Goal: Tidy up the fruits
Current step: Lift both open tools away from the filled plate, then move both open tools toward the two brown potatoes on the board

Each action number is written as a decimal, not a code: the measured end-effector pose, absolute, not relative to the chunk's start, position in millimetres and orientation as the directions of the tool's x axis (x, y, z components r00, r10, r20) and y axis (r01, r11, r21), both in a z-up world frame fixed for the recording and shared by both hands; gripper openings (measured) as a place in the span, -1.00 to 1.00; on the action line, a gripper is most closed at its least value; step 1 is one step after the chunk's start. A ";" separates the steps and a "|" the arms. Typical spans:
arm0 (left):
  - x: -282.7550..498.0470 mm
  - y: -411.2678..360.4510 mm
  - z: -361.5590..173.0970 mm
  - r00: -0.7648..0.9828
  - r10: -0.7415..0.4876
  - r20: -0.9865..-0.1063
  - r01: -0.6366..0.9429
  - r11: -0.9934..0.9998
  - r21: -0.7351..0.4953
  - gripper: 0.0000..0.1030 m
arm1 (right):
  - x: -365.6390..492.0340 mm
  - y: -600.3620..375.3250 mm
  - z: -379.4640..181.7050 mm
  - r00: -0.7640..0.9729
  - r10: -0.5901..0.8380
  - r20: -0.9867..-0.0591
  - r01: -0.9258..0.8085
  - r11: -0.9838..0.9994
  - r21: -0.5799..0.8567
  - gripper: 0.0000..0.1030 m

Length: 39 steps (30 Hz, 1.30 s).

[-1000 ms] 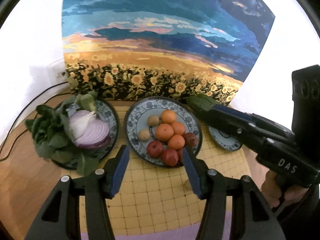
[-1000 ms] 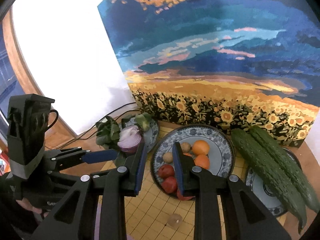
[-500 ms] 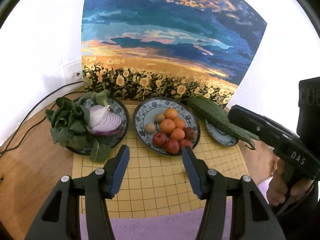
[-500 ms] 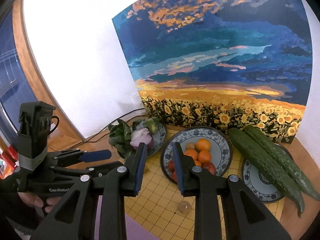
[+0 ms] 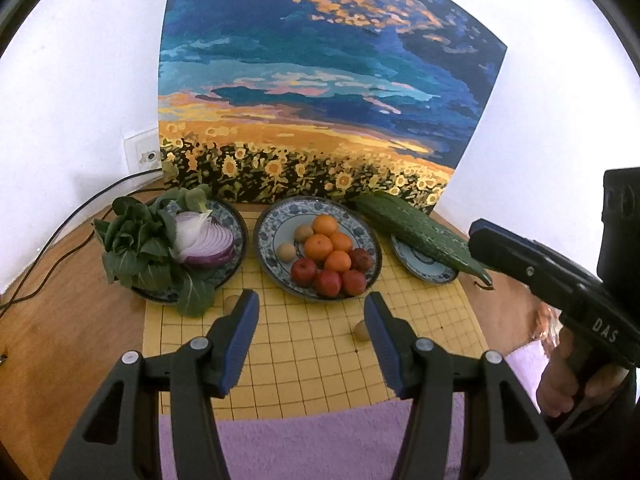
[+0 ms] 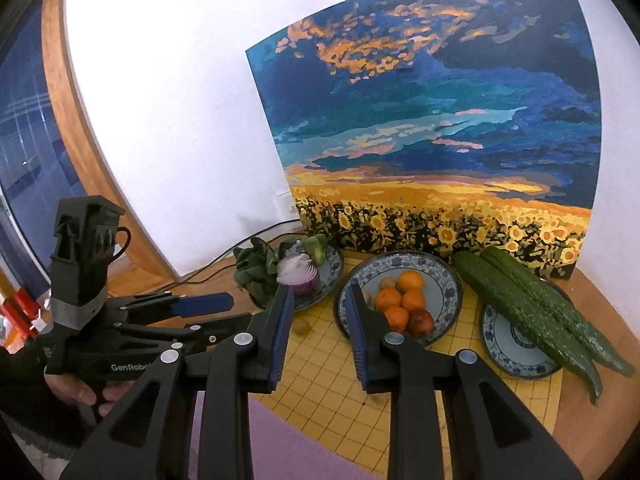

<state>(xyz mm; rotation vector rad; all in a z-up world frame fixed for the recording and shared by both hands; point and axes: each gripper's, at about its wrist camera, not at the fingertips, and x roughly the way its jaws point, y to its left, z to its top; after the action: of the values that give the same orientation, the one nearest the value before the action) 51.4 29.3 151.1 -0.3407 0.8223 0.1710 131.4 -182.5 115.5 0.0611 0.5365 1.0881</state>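
Left wrist view: the left tool [image 5: 310, 320] is half open and empty; the right tool [image 6: 318, 320], nearly closed, also holds nothing. I judge 2 small round brown fruits [image 5: 361, 330] on the yellow grid mat [image 5: 312, 356] remain to collect into the blue patterned ceramic plate [image 5: 272, 222], beside oranges [image 5: 319, 247].
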 end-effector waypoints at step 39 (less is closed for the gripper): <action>6.5 -13.7 106.6 0.557 -0.016 -0.831 -0.342 0.906 -0.247 0.12 | 93.1 -210.4 41.2 0.229 0.812 -0.537 -0.764 0.492 0.418 -0.45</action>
<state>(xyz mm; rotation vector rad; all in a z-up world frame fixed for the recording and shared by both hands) 6.5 -13.7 106.6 -0.4080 0.9680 0.1986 93.1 -210.4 41.2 0.0711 0.7858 1.0856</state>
